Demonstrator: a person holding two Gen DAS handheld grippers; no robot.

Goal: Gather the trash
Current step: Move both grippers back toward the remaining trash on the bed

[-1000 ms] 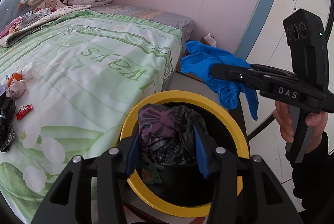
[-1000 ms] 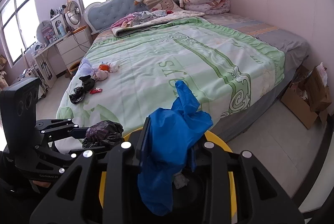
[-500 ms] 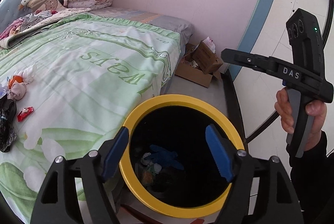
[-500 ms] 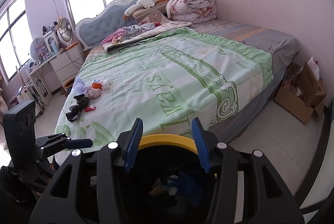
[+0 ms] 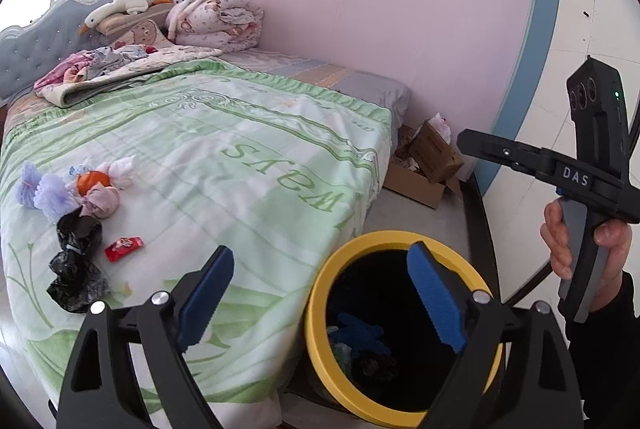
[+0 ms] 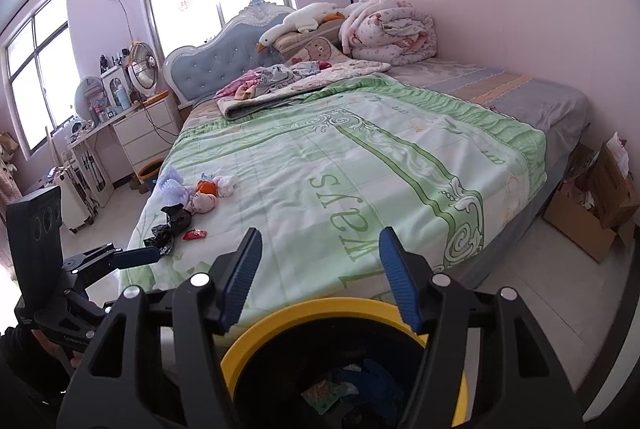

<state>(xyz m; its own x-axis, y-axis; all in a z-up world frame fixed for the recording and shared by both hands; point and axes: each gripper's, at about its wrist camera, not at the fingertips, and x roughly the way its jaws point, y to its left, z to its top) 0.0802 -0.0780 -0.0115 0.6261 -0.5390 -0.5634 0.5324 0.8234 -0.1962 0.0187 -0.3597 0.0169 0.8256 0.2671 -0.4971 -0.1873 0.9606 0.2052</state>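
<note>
Green and white quilting covers the bed [image 5: 224,165], on which the uncollected trash is left in a cluster near its left edge: lilac tissue wads [image 5: 44,191], an orange scrap [image 5: 93,181], a pinkish wad [image 5: 102,201], a crumpled black plastic bag [image 5: 74,261] and a small red wrapper [image 5: 124,248]. Just beside the foot of the bed a black bin with a yellow rim [image 5: 316,293] is stood on the floor, and a blue glove [image 5: 354,327] with other scraps is seen lying at its bottom. A cardboard box [image 5: 424,165] is seen on the floor by the pink wall. The left gripper [image 5: 320,293] is held above the bin's near-left edge, pointed slantwise downward; its jaws are opening, set wide apart, and nothing is held between them, one blue pad over the quilt and the other over the bin's mouth. The right gripper [image 6: 320,269] is likewise tilted downward over the bin, its jaws opening and parted with nothing between them, and the bed trash is seen well beyond and to the left of them. In the left wrist view the right gripper is shown from the side, gripped by a bare hand [image 5: 588,249] with a dark sleeve.
</note>
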